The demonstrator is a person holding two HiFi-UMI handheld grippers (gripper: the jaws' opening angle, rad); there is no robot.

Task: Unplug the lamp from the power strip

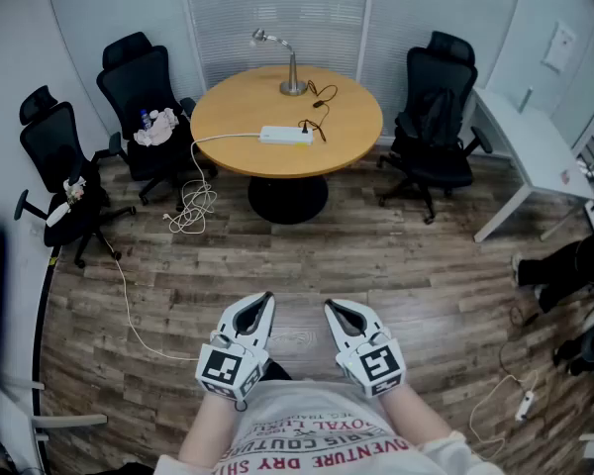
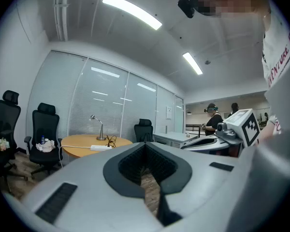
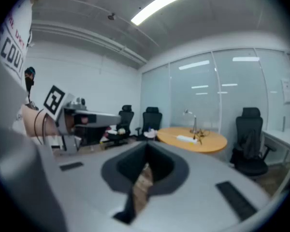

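A silver desk lamp (image 1: 289,67) stands at the back of a round wooden table (image 1: 238,107) across the room. Its black cord (image 1: 317,107) runs to a white power strip (image 1: 286,135) near the table's front. Both grippers are held close to my body, far from the table. My left gripper (image 1: 261,301) and right gripper (image 1: 332,308) are shut and hold nothing. The left gripper view shows the lamp (image 2: 97,127) and the strip (image 2: 100,147) in the distance. The right gripper view shows the lamp (image 3: 191,120) and the strip (image 3: 185,138) small and far off.
Black office chairs (image 1: 144,107) (image 1: 436,117) ring the table. The strip's white cable lies coiled on the wood floor (image 1: 190,206) at the table's left. A white desk (image 1: 535,151) stands at right, with a seated person (image 1: 574,265) and another floor strip (image 1: 525,404).
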